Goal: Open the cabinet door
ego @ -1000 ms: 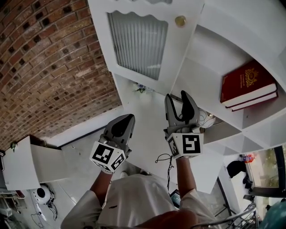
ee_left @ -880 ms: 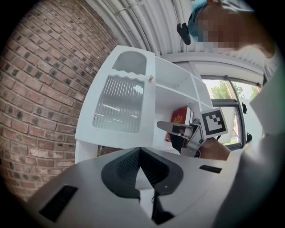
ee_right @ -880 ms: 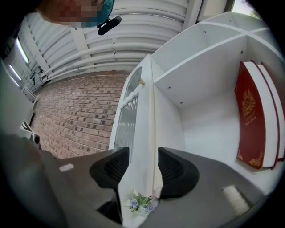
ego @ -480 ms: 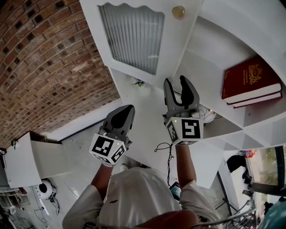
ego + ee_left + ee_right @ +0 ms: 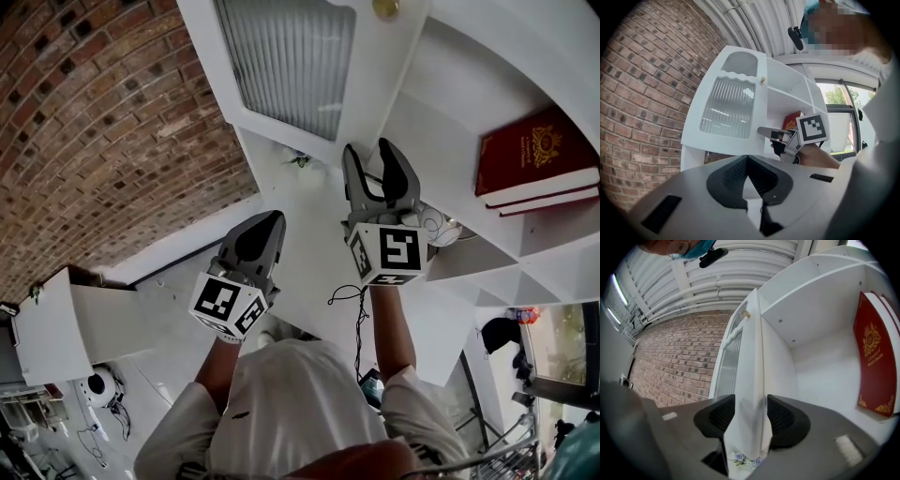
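The white cabinet door (image 5: 291,66) has a ribbed glass pane and a brass knob (image 5: 385,7), and it stands swung out from the shelves. My right gripper (image 5: 375,164) straddles the door's free edge (image 5: 752,380) low down. Its jaws are opening: the edge lies between the pads with a thin gap on each side. My left gripper (image 5: 267,225) hangs shut and empty, to the left of the door and below it. The left gripper view shows its jaws (image 5: 747,159) meeting, with the door (image 5: 726,108) and the right gripper (image 5: 764,132) ahead.
A red book (image 5: 534,155) lies on the open shelf behind the door, and a small white cup (image 5: 436,225) sits on the shelf below it. A brick wall (image 5: 103,122) fills the left side. A low white unit (image 5: 66,319) stands at the far left. A black cable (image 5: 354,319) hangs below the right gripper.
The door has swung a little further out, with the right gripper at its edge. The right jaws stand slightly wider apart. The left gripper has stayed where it was.
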A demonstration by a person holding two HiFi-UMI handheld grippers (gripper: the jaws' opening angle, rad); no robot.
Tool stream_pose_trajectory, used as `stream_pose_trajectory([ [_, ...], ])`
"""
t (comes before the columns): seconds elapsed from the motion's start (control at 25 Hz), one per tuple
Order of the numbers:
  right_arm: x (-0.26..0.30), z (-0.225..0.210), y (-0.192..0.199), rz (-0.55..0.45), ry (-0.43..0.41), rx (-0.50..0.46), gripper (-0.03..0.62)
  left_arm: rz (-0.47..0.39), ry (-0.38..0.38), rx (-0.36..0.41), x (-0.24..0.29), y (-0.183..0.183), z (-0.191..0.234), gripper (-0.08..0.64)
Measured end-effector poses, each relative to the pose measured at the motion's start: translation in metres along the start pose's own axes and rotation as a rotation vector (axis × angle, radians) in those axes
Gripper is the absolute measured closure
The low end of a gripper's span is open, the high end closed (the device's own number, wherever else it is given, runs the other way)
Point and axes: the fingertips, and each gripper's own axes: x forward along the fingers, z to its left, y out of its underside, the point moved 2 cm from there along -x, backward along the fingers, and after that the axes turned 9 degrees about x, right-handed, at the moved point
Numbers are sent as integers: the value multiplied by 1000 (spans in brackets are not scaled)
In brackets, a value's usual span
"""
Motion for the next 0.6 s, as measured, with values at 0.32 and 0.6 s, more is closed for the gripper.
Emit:
stream_pose_trajectory([
  [0.32, 3, 7, 4, 2, 79, -21, 353, -1, 4, -9, -15, 0, -1, 551],
  [0.6, -3, 17, 5, 4, 117, -10, 353, -2, 9, -32, -33, 4, 1, 551],
])
